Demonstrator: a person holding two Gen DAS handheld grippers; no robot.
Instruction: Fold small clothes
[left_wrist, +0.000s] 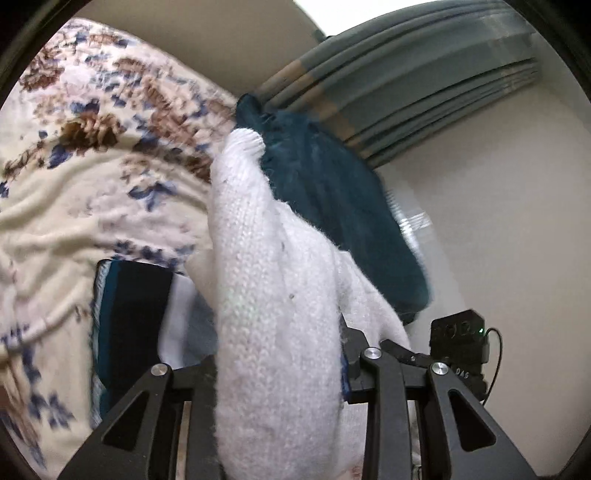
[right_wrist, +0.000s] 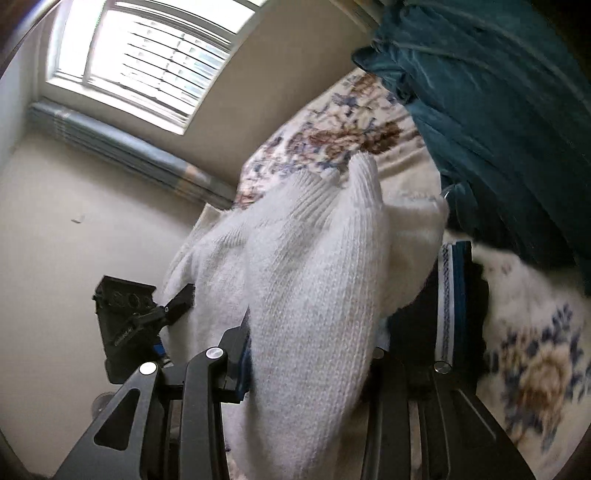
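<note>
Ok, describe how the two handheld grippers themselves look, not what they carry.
Left gripper: matte black angular linkage arms with triangular cutouts and silver round pivot bolts. Right gripper: the same black arms and silver bolts, with a blue pad on one finger. Neither view shows a hand or sleeve.

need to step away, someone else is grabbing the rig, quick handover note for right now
Left gripper: shut on the white knit sweater.
Right gripper: shut on the same sweater, lifted above the floral bedspread.
Teal garment is heaped at the far side of the bed; a dark folded piece lies below the sweater.
Done: one piece looks folded.
Left: lay the sweater flat, fold it, then the teal garment.
</note>
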